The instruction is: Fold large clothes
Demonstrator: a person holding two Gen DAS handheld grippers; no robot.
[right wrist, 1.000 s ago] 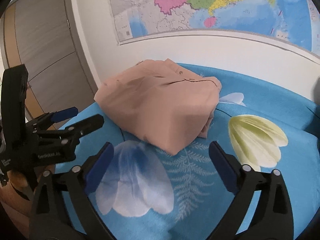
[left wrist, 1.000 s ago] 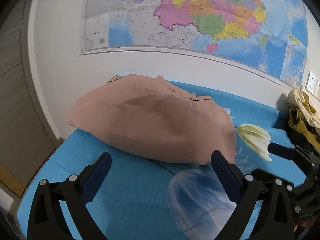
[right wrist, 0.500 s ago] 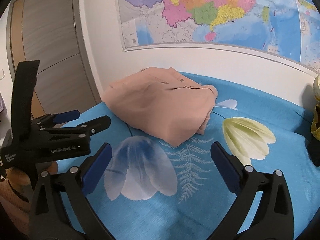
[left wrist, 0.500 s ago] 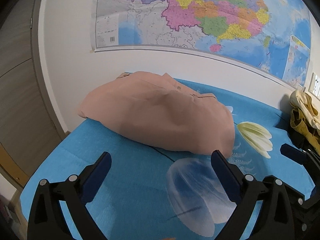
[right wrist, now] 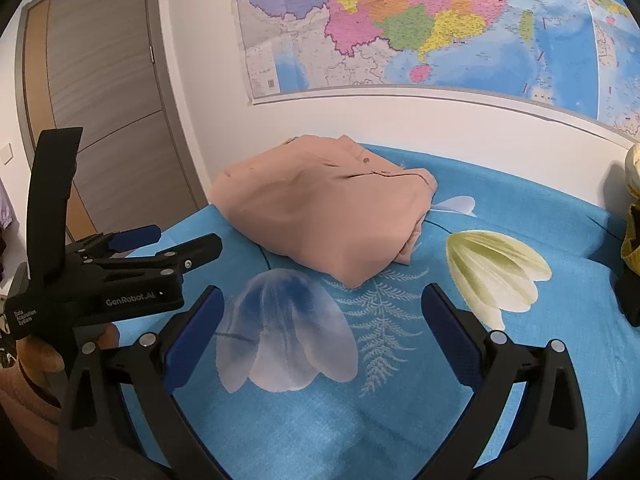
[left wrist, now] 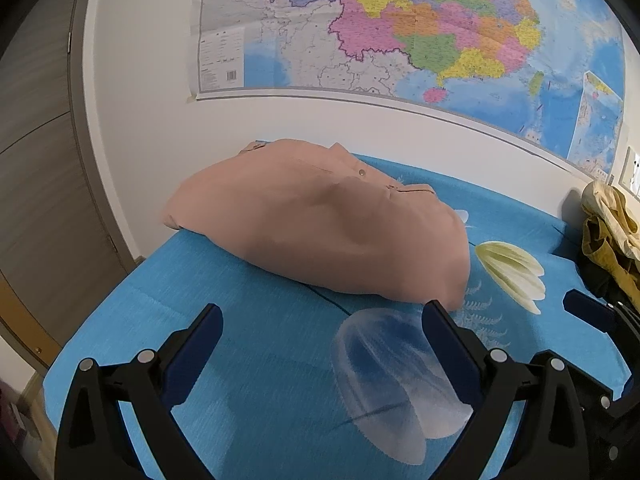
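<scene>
Folded peach shirt (left wrist: 320,228) lies on the blue flower-print surface (left wrist: 256,344), at the far-left end, close to the white wall and just under the wall map (left wrist: 400,28). One button and a dark seam line show on top of the bundle; the loose edges stack at its right side in the right wrist view (right wrist: 324,216).

Left claw (left wrist: 322,332): released, jaws spread wide, nothing between them. It hangs above the surface with the shirt ahead of it, apart, no contact. The right fingertip (left wrist: 436,312) lines up near the shirt's near-right corner in the picture, but it sits nearer the camera.

Right claw (right wrist: 322,312): also released, jaws wide, empty. The shirt is ahead and slightly left of centre; the near corner of the bundle points toward the gap between the fingers, not touching. A white-blue printed tulip (right wrist: 284,332) lies between the fingers, a fern print beside it and a cream printed tulip (right wrist: 496,272) to the right.

In the right wrist view the left claw (right wrist: 168,248) shows at the left side, over the surface edge, near the shirt's left end but apart from it; a hand (right wrist: 36,356) grips its handle.

Yellow-mustard clothes pile (left wrist: 608,232) at the far right of the surface, well apart from the shirt. Grey door (right wrist: 104,92) beyond the left end.
</scene>
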